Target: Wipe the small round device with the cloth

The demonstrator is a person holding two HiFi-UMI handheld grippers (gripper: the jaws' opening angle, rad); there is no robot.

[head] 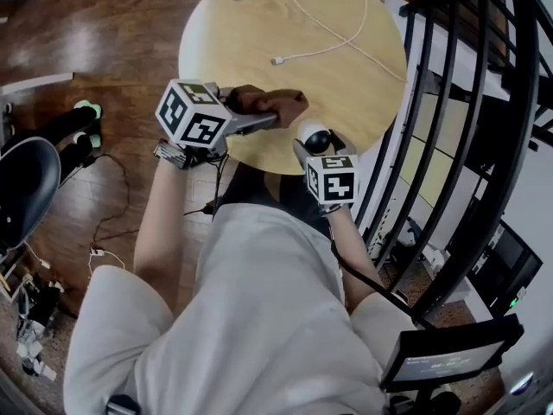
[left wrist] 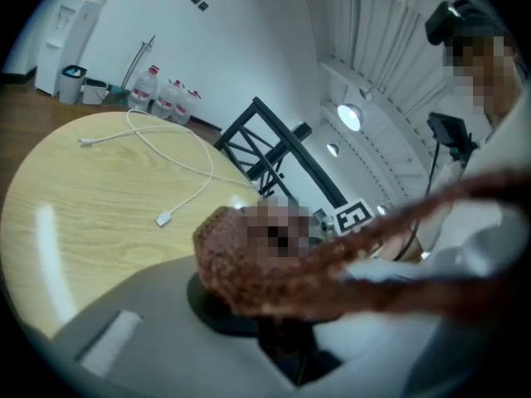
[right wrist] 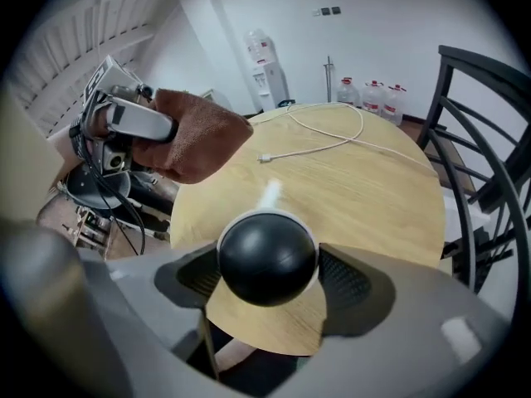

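Right gripper (head: 313, 141) clamps the round device (right wrist: 267, 257) at the near edge of the table (head: 259, 33); left gripper (head: 263, 118) pinches the cloth (head: 278, 104) just left. Hard wiping could pop it out, off the edge.

Black-fronted, white-rimmed small round device (right wrist: 267, 258) pinched in right hand-held gripper (head: 316, 145) at worktop (head: 259, 24) edge. Brown cloth (head: 270, 104) (bunched) clamped in left hand-held gripper (head: 259, 119), near device, apart.

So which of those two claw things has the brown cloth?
The left gripper: its jaws are shut on the brown cloth. The right gripper instead clamps the small round black device.
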